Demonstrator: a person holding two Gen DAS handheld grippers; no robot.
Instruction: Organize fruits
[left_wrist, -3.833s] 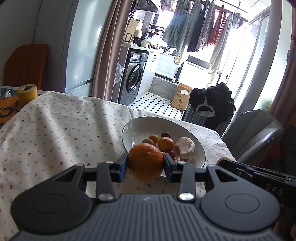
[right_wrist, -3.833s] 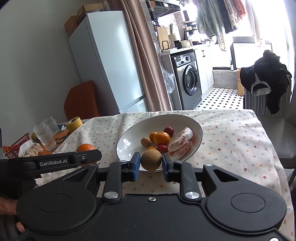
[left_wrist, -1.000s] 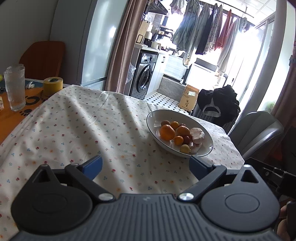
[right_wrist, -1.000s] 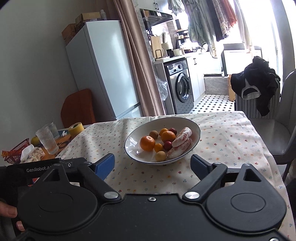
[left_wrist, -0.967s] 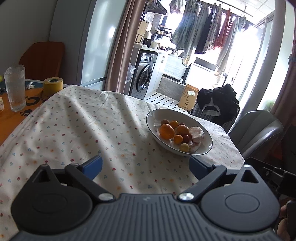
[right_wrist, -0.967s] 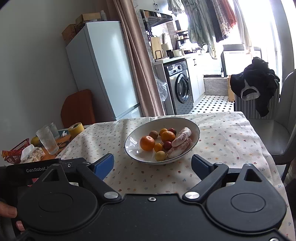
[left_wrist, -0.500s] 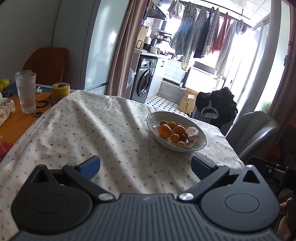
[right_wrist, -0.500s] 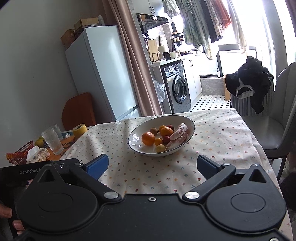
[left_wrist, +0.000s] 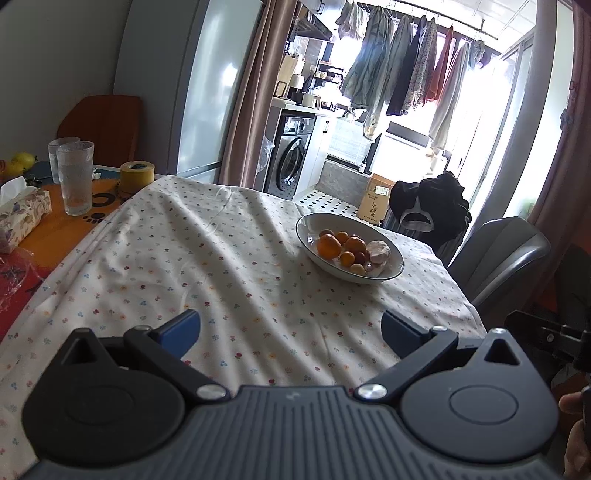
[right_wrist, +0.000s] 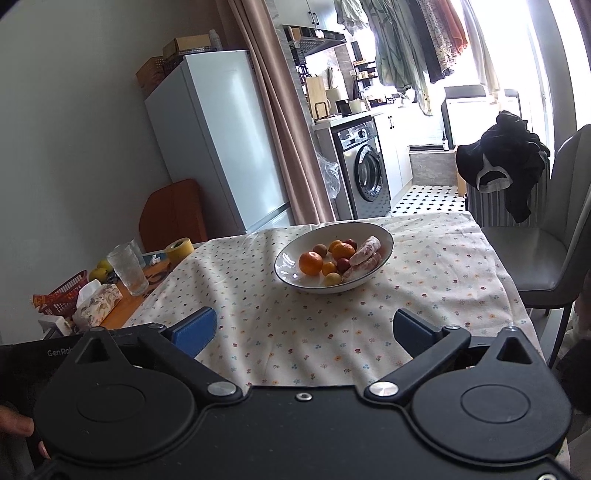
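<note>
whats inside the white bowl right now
The white bowl holds a big orange, smaller oranges, a kiwi, red and yellow small fruits and pink wrapped pieces. Anything beneath them is hidden.

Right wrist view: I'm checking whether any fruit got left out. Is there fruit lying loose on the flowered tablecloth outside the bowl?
No, the flowered tablecloth is bare around the bowl, and the fruit sits inside it.

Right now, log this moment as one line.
left tool: open, empty | right tool: open, empty | fruits: in bowl | tablecloth: no loose fruit seen
</note>
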